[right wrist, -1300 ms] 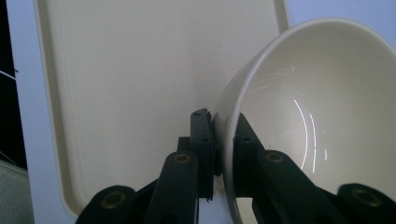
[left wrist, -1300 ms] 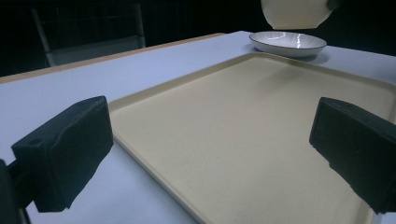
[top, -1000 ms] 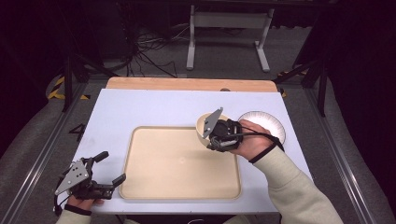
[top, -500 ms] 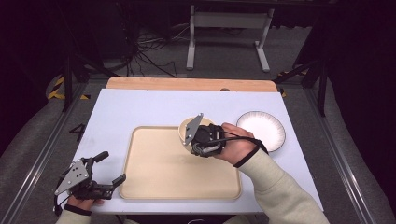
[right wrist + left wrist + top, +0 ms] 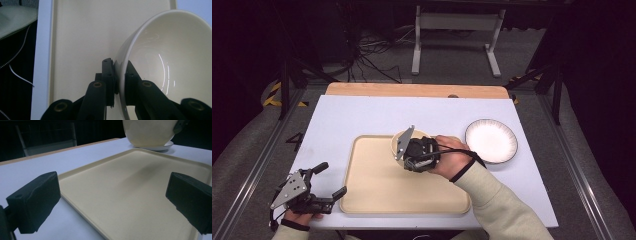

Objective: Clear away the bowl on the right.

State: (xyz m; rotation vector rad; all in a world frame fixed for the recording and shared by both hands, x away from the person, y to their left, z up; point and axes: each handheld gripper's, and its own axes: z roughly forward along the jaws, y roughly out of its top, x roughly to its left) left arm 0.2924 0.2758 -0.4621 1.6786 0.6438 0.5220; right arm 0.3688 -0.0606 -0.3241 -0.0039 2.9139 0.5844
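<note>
My right claw point(image 5: 119, 75) is clamped on the rim of the cream bowl point(image 5: 172, 62): one jaw presses the outer wall, the other sits inside, and the wall is pinched between the two pads. In the high view I see that claw point(image 5: 404, 150) carrying the bowl point(image 5: 409, 137) tilted on its side, over the far part of the beige tray point(image 5: 377, 190), with my right hand point(image 5: 452, 160) just behind it. From the left claw's camera the bowl point(image 5: 150, 132) hangs above the tray's far edge, and I can't tell whether it touches anything below.

My left claw point(image 5: 112, 202) stands wide open with nothing between its jaws, looking along the tray point(image 5: 130, 192). In the high view it point(image 5: 329, 181) rests at the near left corner of the white surface point(image 5: 362, 115), just beside the tray's left rim, held by my left hand point(image 5: 299, 216).

Further out, a white plate with a dark rim point(image 5: 491, 141) lies on the surface to the right of the tray, well apart from the bowl. A wooden strip point(image 5: 412, 90) runs along the far edge of the surface.
</note>
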